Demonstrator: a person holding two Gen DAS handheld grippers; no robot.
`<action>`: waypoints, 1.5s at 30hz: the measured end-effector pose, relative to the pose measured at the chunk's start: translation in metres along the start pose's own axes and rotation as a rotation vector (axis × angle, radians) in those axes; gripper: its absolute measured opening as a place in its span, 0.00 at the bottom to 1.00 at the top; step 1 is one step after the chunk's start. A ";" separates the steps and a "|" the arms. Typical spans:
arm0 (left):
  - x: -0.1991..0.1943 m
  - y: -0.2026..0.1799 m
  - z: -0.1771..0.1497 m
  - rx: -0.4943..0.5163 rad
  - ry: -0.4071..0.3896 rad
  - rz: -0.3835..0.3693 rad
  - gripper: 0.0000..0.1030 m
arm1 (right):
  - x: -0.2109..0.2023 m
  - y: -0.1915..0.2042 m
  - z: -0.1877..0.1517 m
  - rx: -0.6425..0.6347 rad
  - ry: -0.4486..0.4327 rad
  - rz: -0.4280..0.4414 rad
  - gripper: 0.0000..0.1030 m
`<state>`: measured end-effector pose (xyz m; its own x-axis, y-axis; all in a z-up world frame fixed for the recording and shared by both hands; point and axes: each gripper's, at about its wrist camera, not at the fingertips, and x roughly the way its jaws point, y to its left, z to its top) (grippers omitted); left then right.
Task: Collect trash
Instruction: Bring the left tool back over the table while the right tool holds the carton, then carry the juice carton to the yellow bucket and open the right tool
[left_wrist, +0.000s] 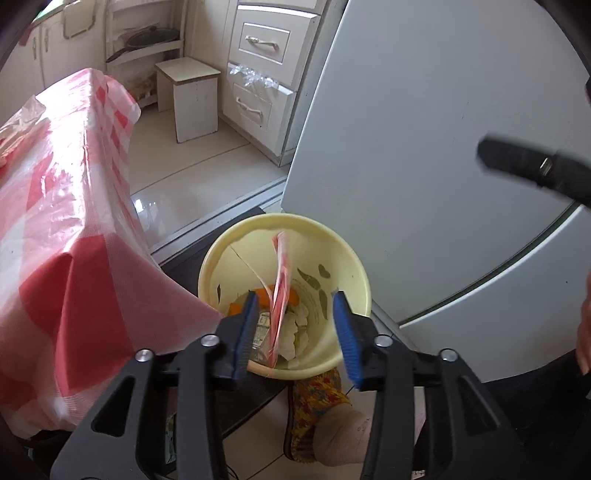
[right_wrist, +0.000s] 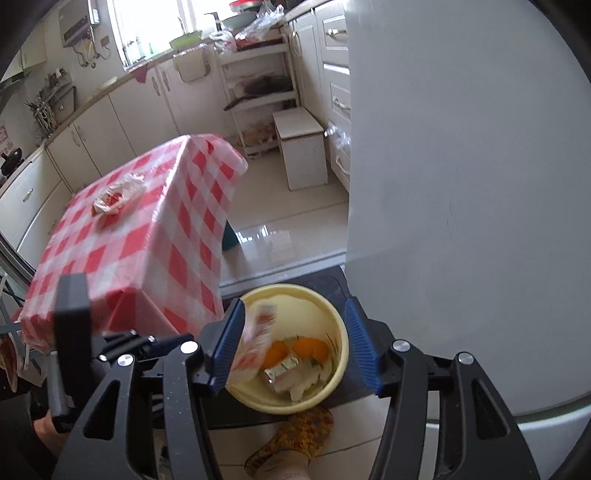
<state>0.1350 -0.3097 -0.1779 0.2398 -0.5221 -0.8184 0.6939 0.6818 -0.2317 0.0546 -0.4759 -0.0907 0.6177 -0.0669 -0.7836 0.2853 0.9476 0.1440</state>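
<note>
A pale yellow trash bucket (left_wrist: 340, 258) stands on the floor beside the table. It holds orange peel (right_wrist: 310, 349), white paper scraps and a small carton. A red-and-white wrapper (left_wrist: 279, 291) hangs in the air over the bucket, between the open jaws of my left gripper (left_wrist: 295, 328) and touching neither pad. It also shows blurred in the right wrist view (right_wrist: 255, 339), next to the left pad of my right gripper (right_wrist: 295, 343), which is open and empty above the bucket (right_wrist: 340, 332). A crumpled plastic bag (right_wrist: 114, 197) lies on the table.
The table with a red-checked cloth (right_wrist: 147, 236) is at left. A white fridge (right_wrist: 461, 166) fills the right. A white stool (right_wrist: 303, 151), drawers and a shelf rack stand beyond. A person's foot in a patterned slipper (left_wrist: 317, 402) is just below the bucket.
</note>
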 end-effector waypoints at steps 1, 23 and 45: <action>-0.002 0.001 -0.001 0.002 -0.005 0.004 0.40 | 0.004 -0.001 -0.002 0.005 0.019 0.003 0.54; -0.209 0.128 -0.083 -0.182 -0.298 0.367 0.54 | 0.128 0.185 -0.148 -0.477 0.604 0.224 0.67; -0.236 0.294 -0.150 -0.577 -0.423 0.466 0.65 | 0.374 0.251 -0.298 0.213 0.951 0.058 0.70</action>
<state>0.1802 0.0906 -0.1318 0.7278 -0.1923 -0.6583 0.0342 0.9689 -0.2452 0.1387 -0.1701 -0.5285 -0.1873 0.3466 -0.9191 0.4574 0.8588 0.2307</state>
